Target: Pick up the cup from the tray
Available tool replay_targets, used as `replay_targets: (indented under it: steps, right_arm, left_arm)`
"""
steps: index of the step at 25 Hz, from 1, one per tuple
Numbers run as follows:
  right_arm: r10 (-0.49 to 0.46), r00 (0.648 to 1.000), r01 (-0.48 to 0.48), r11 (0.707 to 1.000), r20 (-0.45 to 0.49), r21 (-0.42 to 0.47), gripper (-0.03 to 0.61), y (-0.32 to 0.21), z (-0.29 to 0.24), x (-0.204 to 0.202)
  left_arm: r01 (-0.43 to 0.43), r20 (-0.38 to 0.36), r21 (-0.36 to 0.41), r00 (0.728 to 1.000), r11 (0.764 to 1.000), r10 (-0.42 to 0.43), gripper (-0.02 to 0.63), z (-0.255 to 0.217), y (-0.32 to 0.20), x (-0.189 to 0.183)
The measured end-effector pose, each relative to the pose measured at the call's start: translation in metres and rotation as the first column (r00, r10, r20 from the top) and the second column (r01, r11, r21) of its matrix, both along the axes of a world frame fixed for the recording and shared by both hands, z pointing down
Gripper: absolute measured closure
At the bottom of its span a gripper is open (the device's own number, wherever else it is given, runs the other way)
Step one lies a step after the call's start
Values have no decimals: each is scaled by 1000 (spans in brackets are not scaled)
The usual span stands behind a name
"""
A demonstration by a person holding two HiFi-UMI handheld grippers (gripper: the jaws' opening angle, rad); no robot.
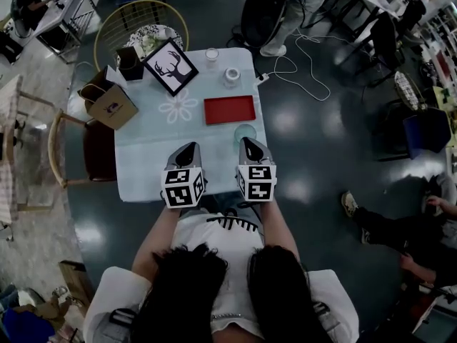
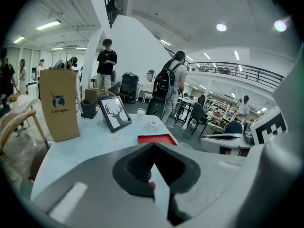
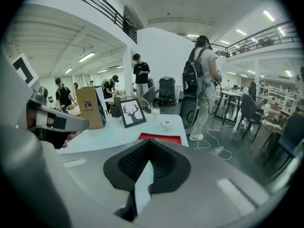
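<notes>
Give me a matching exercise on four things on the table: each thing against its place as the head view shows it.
Things:
1. red rectangular tray
2. black-framed deer picture
3. brown paper bag
4. small clear glass

Places:
A. at the left edge of the light blue table
B. at the table's far edge
C. lying flat, just right of the table's middle
D. standing between the bag and the glass

Pairs: 1-C, 2-D, 3-A, 4-B
</notes>
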State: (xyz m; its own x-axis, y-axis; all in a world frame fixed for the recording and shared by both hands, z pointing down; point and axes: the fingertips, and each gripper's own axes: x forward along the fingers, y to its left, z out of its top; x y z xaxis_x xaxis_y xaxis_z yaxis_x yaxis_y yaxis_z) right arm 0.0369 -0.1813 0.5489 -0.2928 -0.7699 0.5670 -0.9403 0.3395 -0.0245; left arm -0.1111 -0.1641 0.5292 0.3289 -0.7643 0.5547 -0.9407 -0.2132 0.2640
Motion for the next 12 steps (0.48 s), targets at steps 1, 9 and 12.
replay_targets:
  steps: [1, 9, 12]
  right_arm:
    - [-2, 1000, 2, 1000, -7, 0, 555, 0, 0, 0]
    - [-3, 1000, 3, 1000, -15, -3, 555, 1, 5, 0]
    - [-3, 1000, 3, 1000, -17, -5, 555, 0, 6, 1]
  left_arm:
    - [0, 1, 0, 1000, 1000, 0, 612, 0, 0, 0]
    - [9, 1, -11, 1000, 1000, -9, 612, 6, 2, -3]
    - [18, -18, -22, 1000, 1000, -18, 614, 8, 3, -3]
